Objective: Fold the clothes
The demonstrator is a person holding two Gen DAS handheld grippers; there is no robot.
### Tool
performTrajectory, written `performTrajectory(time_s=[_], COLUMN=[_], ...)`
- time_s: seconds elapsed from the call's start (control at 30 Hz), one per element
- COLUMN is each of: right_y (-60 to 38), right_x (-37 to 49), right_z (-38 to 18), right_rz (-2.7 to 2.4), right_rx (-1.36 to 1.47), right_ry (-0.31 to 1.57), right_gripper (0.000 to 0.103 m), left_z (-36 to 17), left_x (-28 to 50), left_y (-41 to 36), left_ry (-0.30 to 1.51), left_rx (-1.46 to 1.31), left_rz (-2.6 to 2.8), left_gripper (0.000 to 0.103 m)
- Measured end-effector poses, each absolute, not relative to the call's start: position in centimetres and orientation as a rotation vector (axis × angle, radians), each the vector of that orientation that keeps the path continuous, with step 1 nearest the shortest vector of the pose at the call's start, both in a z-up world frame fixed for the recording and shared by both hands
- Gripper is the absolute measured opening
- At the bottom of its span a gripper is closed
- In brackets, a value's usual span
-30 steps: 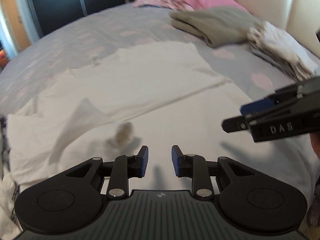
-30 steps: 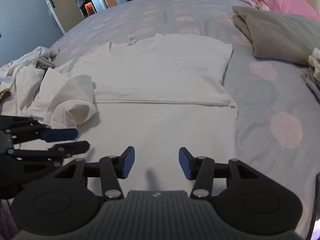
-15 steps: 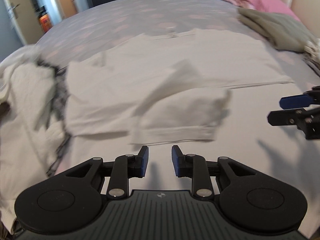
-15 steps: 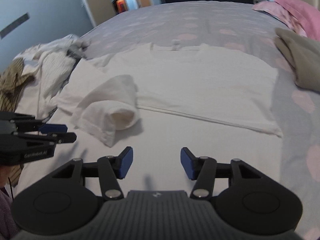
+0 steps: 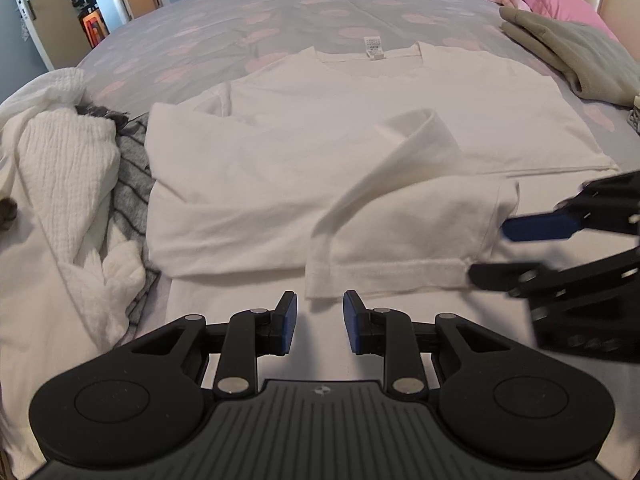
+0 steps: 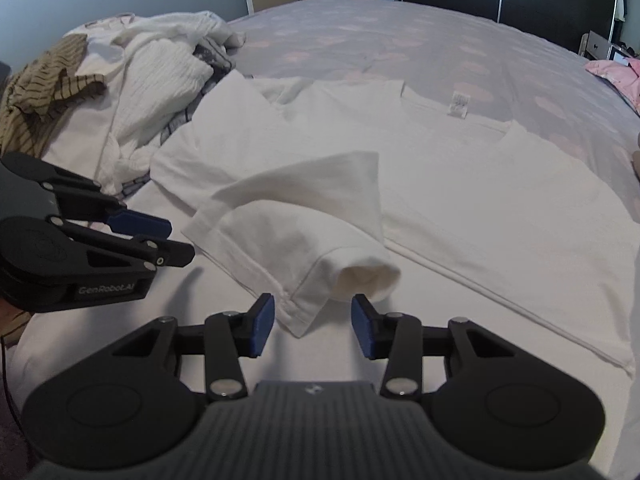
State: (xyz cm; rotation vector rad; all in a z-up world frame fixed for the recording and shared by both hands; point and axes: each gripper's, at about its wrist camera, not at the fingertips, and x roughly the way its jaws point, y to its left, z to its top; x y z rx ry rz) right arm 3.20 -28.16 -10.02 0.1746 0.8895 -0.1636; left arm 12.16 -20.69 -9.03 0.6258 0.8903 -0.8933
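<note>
A white T-shirt lies flat on the bed, one sleeve folded inward. The right hand-held gripper, jaws just narrowing, straddles the sleeve's corner without pinching it. The left hand-held gripper hovers partly open, empty. Crumpled laundry lies beside.

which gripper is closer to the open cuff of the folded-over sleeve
Right. The right gripper has the sleeve cuff just beyond its open fingertips, not gripped. The left gripper sits just short of the sleeve's hem, toward the end away from the cuff.
</note>
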Motion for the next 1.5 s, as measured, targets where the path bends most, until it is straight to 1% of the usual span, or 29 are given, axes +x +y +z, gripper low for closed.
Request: performTrajectory(time_s=[0.03, 0.07, 0.1, 0.13, 0.17, 0.3, 0.4, 0.6, 0.67, 0.87, 0.97, 1.07, 1.17, 1.23, 1.3, 1.43, 1.5], right_y=[-28.1, -28.1, -28.1, -28.0, -28.0, -28.5, -30.1, -34.9, -36.9, -40.7, -40.7, -40.5, -40.7, -40.2, -39.5, -38.8, -39.1], right_x=[3.5, 3.8, 4.2, 4.5, 4.8, 4.6, 4.0, 2.7, 2.1, 0.8, 0.2, -0.3, -0.8, -0.6, 0.3, 2.4, 3.3], right_z=[-10.1, -10.3, -10.4, -10.5, -10.6, -8.7, -6.8, -5.1, -5.3, -8.0, -8.5, -8.6, -8.1, -7.5, -7.0, -6.4, -6.3], right_rz=[-0.158, -0.153, -0.148, -0.143, -0.137, -0.124, -0.173, -0.343, -0.396, -0.437, -0.478, -0.572, -0.578, -0.524, -0.468, -0.407, -0.395], right_rx=[0.181, 0.187, 0.193, 0.199, 0.205, 0.216, 0.243, 0.274, 0.329, 0.533, 0.512, 0.402, 0.372, 0.376, 0.367, 0.373, 0.418], right_ry=[0.892, 0.895, 0.898, 0.901, 0.902, 0.861, 0.822, 0.787, 0.797, 0.931, 0.993, 1.038, 0.998, 0.950, 0.908, 0.864, 0.854], right_gripper=[0.045, 0.042, 0.031, 0.022, 0.008, 0.005, 0.005, 0.005, 0.005, 0.007, 0.007, 0.016, 0.016, 0.019, 0.032, 0.035, 0.040], left_z=[-9.0, -9.0, -9.0, -9.0, -9.0, -9.0, -9.1, -9.1, -9.0, -9.2, -9.3, -9.5, -9.5, -9.5, -9.4, -9.1, -8.9], left_x=[12.3, 12.5, 12.7, 12.9, 13.1, 13.8, 14.0, 13.5, 13.4, 13.2, 13.4, 13.9, 14.4, 14.8, 15.0, 15.5, 15.6], left_y=[-20.8, -20.9, -20.9, -21.0, -21.1, -21.0, -21.0, -21.5, -21.7, -21.9, -21.8, -21.7, -21.5, -21.4, -21.4, -21.4, -21.5], left_ry=[0.891, 0.894, 0.898, 0.902, 0.905, 0.909, 0.919, 0.918, 0.916, 0.909, 0.908, 0.915, 0.922, 0.925, 0.927, 0.932, 0.933], left_rx=[0.623, 0.620, 0.619, 0.617, 0.616, 0.604, 0.600, 0.606, 0.609, 0.625, 0.632, 0.632, 0.628, 0.620, 0.613, 0.609, 0.605], left_rz=[-0.894, -0.891, -0.886, -0.881, -0.877, -0.866, -0.857, -0.872, -0.881, -0.895, -0.882, -0.865, -0.848, -0.839, -0.833, -0.826, -0.828], left_gripper=[0.023, 0.023, 0.023, 0.023, 0.023, 0.023, 0.024, 0.024, 0.024, 0.024, 0.024, 0.024, 0.024, 0.024, 0.024, 0.024, 0.024])
